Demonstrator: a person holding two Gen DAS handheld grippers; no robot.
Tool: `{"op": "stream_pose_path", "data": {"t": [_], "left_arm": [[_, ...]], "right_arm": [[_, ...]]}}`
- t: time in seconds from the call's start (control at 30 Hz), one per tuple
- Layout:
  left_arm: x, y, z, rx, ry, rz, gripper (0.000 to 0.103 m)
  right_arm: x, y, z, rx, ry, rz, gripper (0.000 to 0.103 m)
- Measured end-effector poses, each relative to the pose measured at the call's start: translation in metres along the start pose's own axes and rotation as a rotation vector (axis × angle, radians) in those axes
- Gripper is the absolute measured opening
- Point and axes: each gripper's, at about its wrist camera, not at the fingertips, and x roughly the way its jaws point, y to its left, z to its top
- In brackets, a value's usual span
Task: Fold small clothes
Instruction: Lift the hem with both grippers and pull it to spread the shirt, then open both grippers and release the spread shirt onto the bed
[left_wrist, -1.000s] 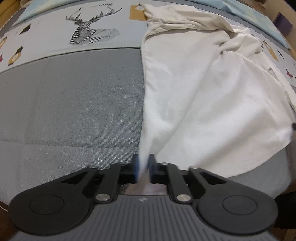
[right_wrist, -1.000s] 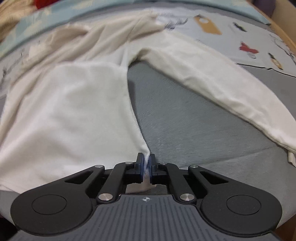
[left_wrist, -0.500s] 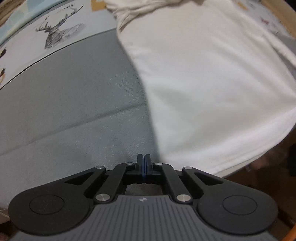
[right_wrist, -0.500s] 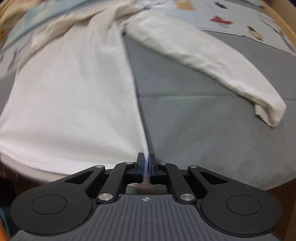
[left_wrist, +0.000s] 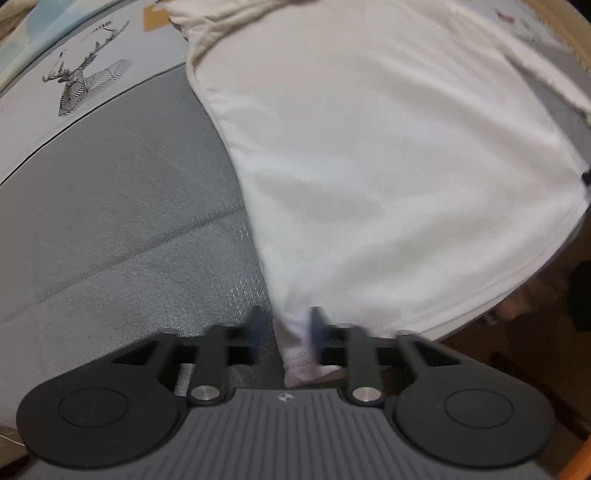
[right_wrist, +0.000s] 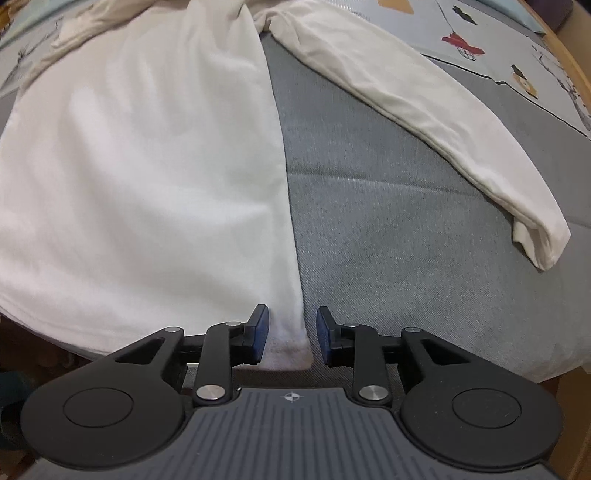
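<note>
A cream long-sleeved shirt (left_wrist: 388, 166) lies flat on the grey bed cover (left_wrist: 110, 221), hem toward me. My left gripper (left_wrist: 284, 332) is open, its pads apart on either side of the shirt's near-left hem corner (left_wrist: 295, 354). My right gripper (right_wrist: 290, 334) is open around the near-right hem corner (right_wrist: 288, 343) of the shirt (right_wrist: 140, 155). One sleeve (right_wrist: 424, 110) stretches out to the right on the cover (right_wrist: 388, 221), its cuff (right_wrist: 543, 240) folded back.
A light sheet with a deer print (left_wrist: 85, 85) and small coloured figures (right_wrist: 461, 44) lies beyond the grey cover. The bed's front edge drops to a wooden floor (left_wrist: 535, 350) at the lower right.
Both grippers were shut on the hem corners and drew the shirt toward the bed's front edge. Now both have opened and the corners lie loose between the pads.
</note>
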Motion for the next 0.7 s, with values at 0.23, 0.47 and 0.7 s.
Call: {"op": "stream_pose_path", "data": {"t": [0.23, 0.47, 0.7], "left_arm": [[0.008, -0.025, 0.002, 0.135, 0.061, 0.140, 0.005], [-0.023, -0.028, 0.013, 0.105, -0.118, 0.089, 0.023], [-0.003, -0.043, 0.023, 0.092, -0.020, 0.050, 0.029]], "right_arm": [[-0.001, 0.004, 0.008, -0.005, -0.005, -0.063, 0.015], [-0.025, 0.003, 0.027, 0.078, -0.130, -0.072, 0.022], [-0.006, 0.034, 0.033, -0.014, -0.007, -0.096, 0.032]]}}
